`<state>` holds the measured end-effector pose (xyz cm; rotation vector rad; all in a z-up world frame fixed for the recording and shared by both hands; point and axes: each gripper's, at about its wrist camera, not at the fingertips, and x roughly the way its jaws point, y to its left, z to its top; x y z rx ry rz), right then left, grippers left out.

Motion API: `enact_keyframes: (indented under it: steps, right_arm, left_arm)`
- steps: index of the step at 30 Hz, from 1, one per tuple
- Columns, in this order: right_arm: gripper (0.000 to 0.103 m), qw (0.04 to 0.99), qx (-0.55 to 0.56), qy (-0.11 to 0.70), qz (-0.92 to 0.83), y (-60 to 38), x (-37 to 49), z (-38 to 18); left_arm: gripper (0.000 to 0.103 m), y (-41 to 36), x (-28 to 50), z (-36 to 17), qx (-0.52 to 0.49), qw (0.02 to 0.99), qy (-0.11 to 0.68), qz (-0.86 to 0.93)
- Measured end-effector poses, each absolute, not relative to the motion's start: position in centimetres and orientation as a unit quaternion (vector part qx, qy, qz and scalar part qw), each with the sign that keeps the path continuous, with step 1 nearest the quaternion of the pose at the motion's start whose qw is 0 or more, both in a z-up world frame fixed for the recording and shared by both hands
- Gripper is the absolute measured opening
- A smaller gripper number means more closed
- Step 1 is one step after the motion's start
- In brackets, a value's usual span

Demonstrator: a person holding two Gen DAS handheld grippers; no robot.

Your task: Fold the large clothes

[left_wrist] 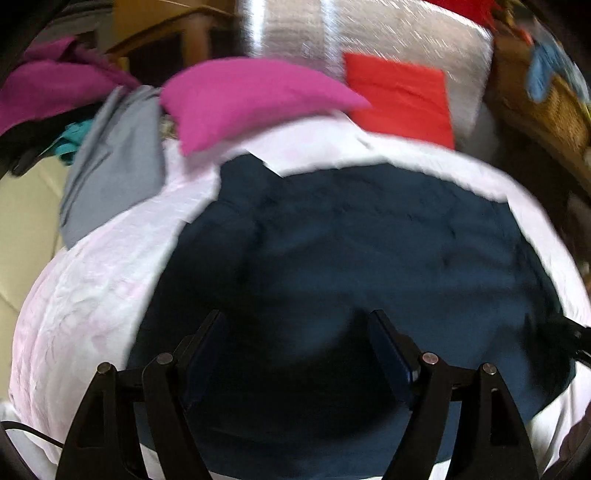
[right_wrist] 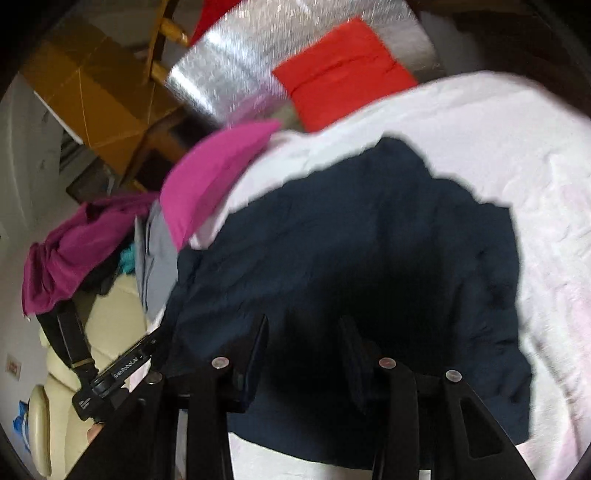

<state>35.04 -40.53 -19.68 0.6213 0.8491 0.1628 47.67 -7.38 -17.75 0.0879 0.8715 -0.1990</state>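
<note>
Now | navy garment beneath, ahead of both open claws

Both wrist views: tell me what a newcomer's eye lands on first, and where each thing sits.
The large dark navy garment dominates, spread across the white crinkled bed cover directly ahead of both open grippers, left gripper and right gripper. Beyond it, a folded magenta cloth lies at the cover's far edge, with a bright red folded cloth beside it on a shiny silver sheet.
</note>
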Motion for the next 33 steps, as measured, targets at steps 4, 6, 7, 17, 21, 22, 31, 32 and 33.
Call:
enact_keyframes:
  steps: [4, 6, 7, 17, 21, 22, 31, 32, 33]
  right_arm:
    - [0.041, 0.844, 0.303, 0.438, 0.061, -39.9, 36.4, -21.9]
    - [0.041, 0.842, 0.313, 0.436, 0.062, -40.1, 36.2, -22.1]
    - [0.041, 0.84, 0.32, 0.435, 0.062, -40.1, 36.2, -22.2]
    - [0.042, 0.847, 0.305, 0.433, 0.047, -39.1, 36.4, -22.5]
    - [0.042, 0.845, 0.315, 0.428, 0.052, -39.4, 36.1, -22.5]
    - [0.042, 0.844, 0.323, 0.424, 0.054, -39.6, 36.0, -22.6]
    - [0.042, 0.83, 0.366, 0.413, 0.081, -40.7, 35.4, -23.0]
    - [0.042, 0.828, 0.369, 0.413, 0.082, -40.7, 35.3, -23.1]
    - [0.042, 0.828, 0.37, 0.413, 0.082, -40.7, 35.3, -23.1]
  left_arm:
    - [0.084, -8.6, 47.8, -19.2, 0.067, 0.898, 0.428, -0.082]
    - [0.087, -8.4, 47.9, -19.7, 0.063, 0.896, 0.432, -0.079]
    - [0.088, -8.1, 47.9, -20.0, 0.061, 0.895, 0.434, -0.079]
    - [0.091, -9.0, 48.3, -21.9, 0.098, 0.893, 0.434, -0.062]
    - [0.091, -9.0, 48.5, -21.9, 0.103, 0.893, 0.434, -0.057]
    - [0.091, -8.9, 48.7, -21.9, 0.101, 0.893, 0.435, -0.058]
    - [0.092, -9.9, 47.5, -22.0, 0.11, 0.897, 0.426, -0.038]
    - [0.092, -10.0, 47.2, -21.9, 0.107, 0.897, 0.427, -0.037]
    - [0.092, -9.9, 47.1, -21.7, 0.099, 0.898, 0.428, -0.033]
